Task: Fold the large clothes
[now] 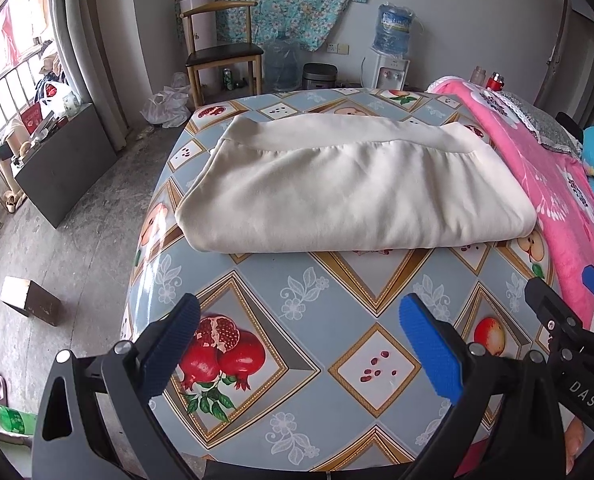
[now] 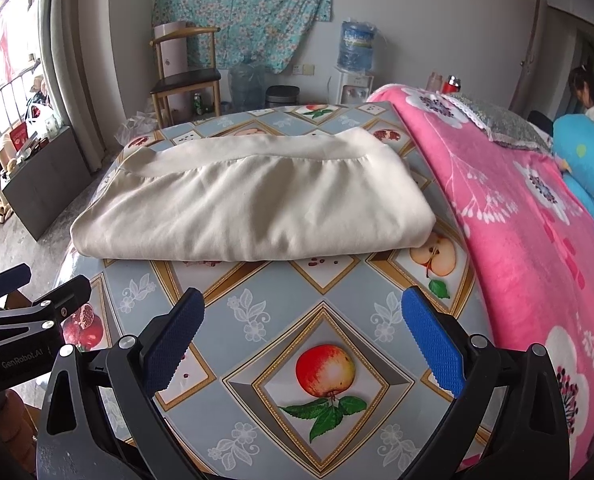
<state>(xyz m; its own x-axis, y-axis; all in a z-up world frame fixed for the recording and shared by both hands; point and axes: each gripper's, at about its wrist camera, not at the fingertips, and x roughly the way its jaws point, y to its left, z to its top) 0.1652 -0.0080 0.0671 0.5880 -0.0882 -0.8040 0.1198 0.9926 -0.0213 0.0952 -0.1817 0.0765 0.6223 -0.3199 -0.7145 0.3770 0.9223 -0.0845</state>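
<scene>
1. The cream-coloured soft fleece garment [image 1: 353,184] lies folded in a thick rectangle mid-table on the grey-blue fruit-patterned oilcloth [image 1: 337,304], its right edge just beside the pink flowered blanket [image 1: 553,184].
2. The left gripper [image 1: 299,344] and the right gripper [image 2: 303,340] both hang near the table's front edge with jaws spread wide, holding nothing and well apart from the garment.
3. Risk, as I judge it: the stack is bulky, so a pinch on the top layer alone could peel it open, and dragging could slide it over the slick oilcloth toward the blanket.
4. The left view alone shows the wooden block [image 1: 31,300] and green bottle [image 1: 11,420] on the floor; the right view shows more of the blanket and a person [image 2: 591,96] at the far right.
</scene>
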